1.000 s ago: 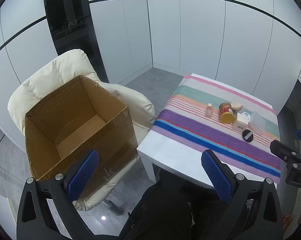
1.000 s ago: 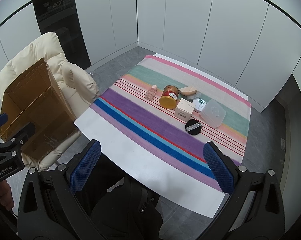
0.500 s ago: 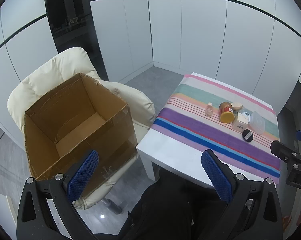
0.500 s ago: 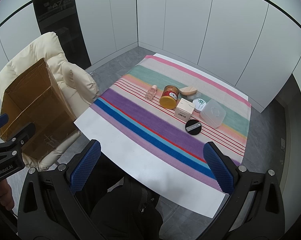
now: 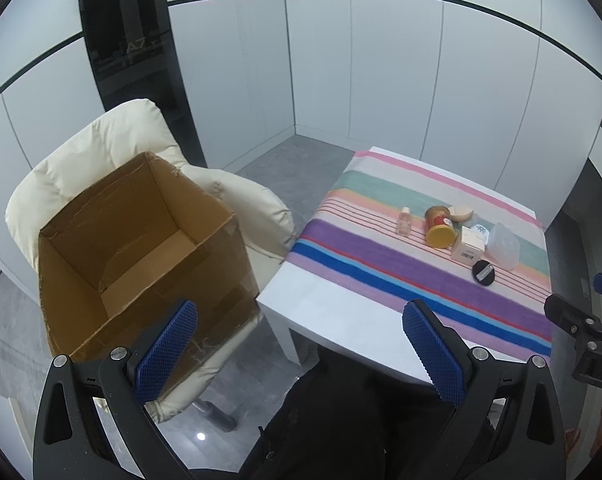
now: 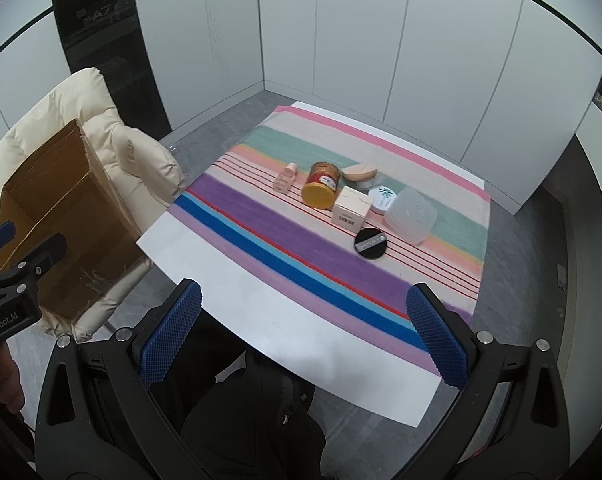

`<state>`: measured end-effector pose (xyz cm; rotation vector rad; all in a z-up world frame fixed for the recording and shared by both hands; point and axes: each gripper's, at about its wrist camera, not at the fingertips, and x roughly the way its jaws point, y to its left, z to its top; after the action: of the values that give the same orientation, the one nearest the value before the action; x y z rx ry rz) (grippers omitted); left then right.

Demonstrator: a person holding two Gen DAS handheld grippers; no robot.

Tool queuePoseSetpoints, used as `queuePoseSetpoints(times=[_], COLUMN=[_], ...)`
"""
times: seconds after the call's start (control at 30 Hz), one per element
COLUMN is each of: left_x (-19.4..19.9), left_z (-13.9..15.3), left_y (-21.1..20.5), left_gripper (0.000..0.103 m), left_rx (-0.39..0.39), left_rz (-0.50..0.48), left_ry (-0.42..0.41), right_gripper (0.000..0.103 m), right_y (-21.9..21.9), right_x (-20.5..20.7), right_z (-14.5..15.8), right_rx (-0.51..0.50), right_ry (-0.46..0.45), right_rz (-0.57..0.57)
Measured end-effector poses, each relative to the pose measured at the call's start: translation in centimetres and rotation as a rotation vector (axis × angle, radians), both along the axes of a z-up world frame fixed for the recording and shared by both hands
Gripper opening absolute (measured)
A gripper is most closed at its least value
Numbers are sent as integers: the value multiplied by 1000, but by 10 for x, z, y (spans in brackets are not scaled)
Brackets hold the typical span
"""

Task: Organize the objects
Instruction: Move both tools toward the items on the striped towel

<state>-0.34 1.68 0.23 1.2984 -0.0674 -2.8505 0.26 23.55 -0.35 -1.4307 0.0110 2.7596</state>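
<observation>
Both the left gripper [image 5: 299, 344] and the right gripper [image 6: 303, 330] hold their jaws wide apart, with nothing between them. The small objects [image 6: 351, 192] sit together toward the far right of the table [image 6: 301, 344], well apart from its bare white near edge. The cardboard box [image 5: 141, 248] stands open on the chair [image 5: 101, 140] just beside the table's left edge.

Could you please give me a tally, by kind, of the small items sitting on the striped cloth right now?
Small clear bottle: 1
Jar with a yellow lid, lying on its side: 1
Beige makeup sponge: 1
Small carton box: 1
Round white tin: 1
Clear plastic container: 1
Black round compact: 1
Total: 7
</observation>
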Motion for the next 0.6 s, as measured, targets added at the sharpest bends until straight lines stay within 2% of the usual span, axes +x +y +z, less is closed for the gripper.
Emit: queuePoseSetpoints(times=[0.6], left_x=[3], left_z=[-1], left_y=[55], left_gripper=[103], left_rx=[-11], left_rz=[-120], left_ry=[26], right_gripper=[103], right_y=[55], right_x=[26], right_z=[4], right_rx=[10], right_ry=[3], right_rz=[-125])
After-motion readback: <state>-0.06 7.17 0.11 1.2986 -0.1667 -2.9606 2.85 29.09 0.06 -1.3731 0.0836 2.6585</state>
